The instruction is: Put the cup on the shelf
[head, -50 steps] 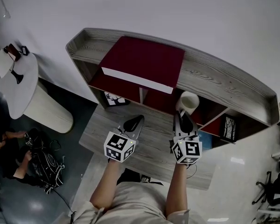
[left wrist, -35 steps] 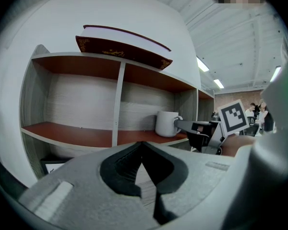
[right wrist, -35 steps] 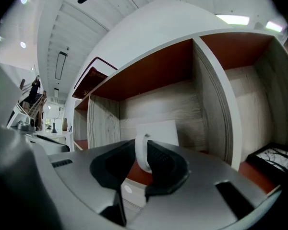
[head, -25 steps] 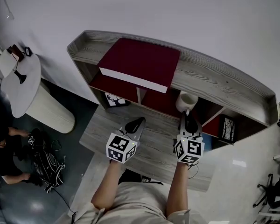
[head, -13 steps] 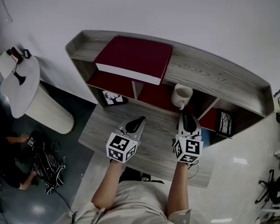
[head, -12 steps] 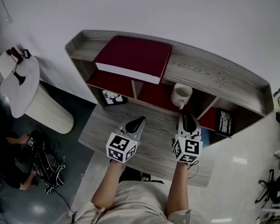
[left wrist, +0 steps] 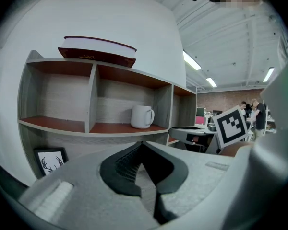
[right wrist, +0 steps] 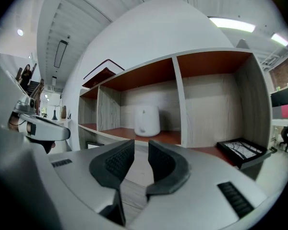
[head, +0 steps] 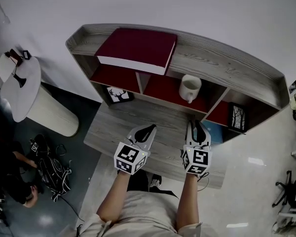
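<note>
The white cup (head: 190,88) stands upright on the red floor of the shelf's (head: 227,75) middle compartment, its handle toward the table; it also shows as the cup (left wrist: 142,116) and the cup (right wrist: 147,120). My right gripper (head: 197,127) hovers over the grey table (head: 113,132) in front of the cup, clear of it, jaws a narrow gap apart and empty. My left gripper (head: 148,130) is level with it on the left, jaws shut with nothing between them. The left gripper (left wrist: 143,145) and right gripper (right wrist: 140,153) both point at the shelf.
A dark red book (head: 135,48) lies on top of the shelf at the left. A deer picture (head: 119,95) leans in the lower left compartment, a black frame (head: 237,117) in the right one. A white round table (head: 19,83) and a bag (head: 52,169) lie at the left.
The right gripper let go of the cup and drew back toward me over the table. The cup stays on the shelf. The left gripper barely moved.
</note>
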Motion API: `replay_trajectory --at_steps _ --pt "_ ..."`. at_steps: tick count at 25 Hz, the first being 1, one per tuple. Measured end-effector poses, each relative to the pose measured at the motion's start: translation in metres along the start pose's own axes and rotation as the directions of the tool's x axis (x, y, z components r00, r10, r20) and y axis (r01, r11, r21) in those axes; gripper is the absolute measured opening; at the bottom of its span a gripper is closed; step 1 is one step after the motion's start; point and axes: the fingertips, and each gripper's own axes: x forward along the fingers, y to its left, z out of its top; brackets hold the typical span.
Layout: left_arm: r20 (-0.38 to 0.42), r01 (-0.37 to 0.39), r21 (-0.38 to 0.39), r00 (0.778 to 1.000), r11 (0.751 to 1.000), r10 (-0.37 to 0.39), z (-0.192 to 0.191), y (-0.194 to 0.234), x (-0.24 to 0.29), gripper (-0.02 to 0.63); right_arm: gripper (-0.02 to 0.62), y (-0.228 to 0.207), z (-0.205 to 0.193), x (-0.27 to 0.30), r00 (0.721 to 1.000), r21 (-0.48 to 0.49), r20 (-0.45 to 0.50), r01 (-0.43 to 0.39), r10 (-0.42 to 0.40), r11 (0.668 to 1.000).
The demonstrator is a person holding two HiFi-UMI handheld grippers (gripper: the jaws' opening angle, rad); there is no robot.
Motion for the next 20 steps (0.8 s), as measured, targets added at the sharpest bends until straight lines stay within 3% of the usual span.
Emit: replay_trajectory --at_steps 9,15,20 --pt "0.001 0.074 0.011 0.997 0.997 -0.074 -0.001 -0.025 -0.003 0.009 0.100 -0.008 -0.009 -0.027 0.997 0.040 -0.023 0.080 -0.079 0.996" --pt "0.036 0.015 0.015 0.999 1.000 -0.016 0.006 -0.008 -0.025 0.009 0.100 0.008 -0.009 -0.046 0.992 0.043 -0.026 0.126 -0.125 0.991" --pt "0.034 0.053 -0.023 0.998 0.998 -0.052 0.002 -0.006 -0.045 0.009 0.097 0.033 -0.008 -0.065 0.990 0.047 -0.030 0.138 -0.137 0.989"
